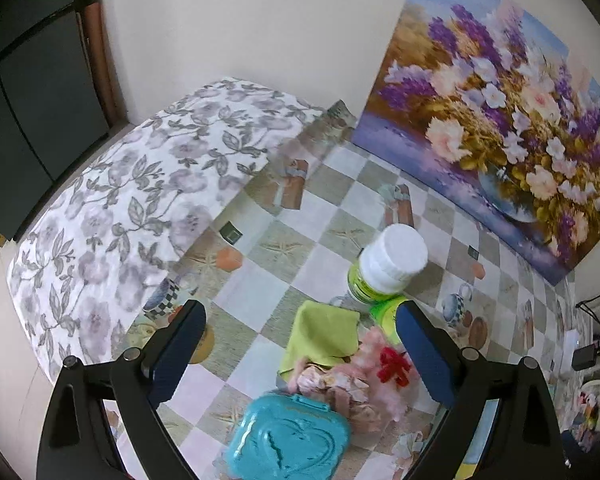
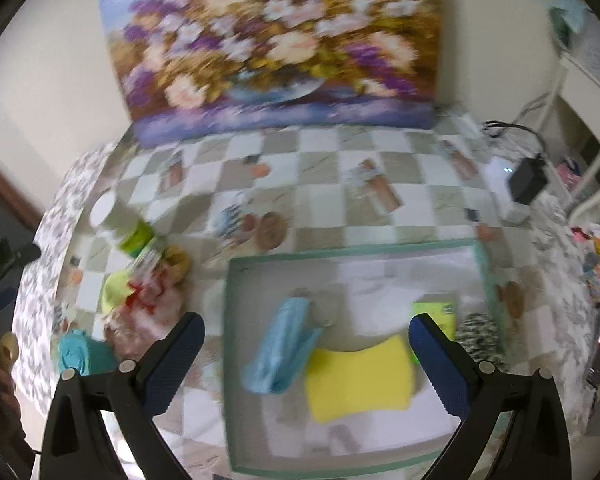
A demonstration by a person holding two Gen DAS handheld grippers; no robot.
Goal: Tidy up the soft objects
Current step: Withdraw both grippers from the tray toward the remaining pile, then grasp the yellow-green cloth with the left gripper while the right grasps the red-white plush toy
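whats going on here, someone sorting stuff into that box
A person is working with two handheld grippers over a table with a checked cloth, and both have their jaws open and empty. The right gripper hovers over a shallow box that already holds a yellow sponge and a light blue cloth. The left gripper is above a pile still on the table: a green cloth, pink fabric and a teal plastic case, next to a white-capped bottle.

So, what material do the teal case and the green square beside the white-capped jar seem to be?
Teal case: probably hard plastic, glossy, with a moulded heart relief and rim. Green square: looks like soft matte cloth, folded with a crease, though the weave is too blurred to tell.
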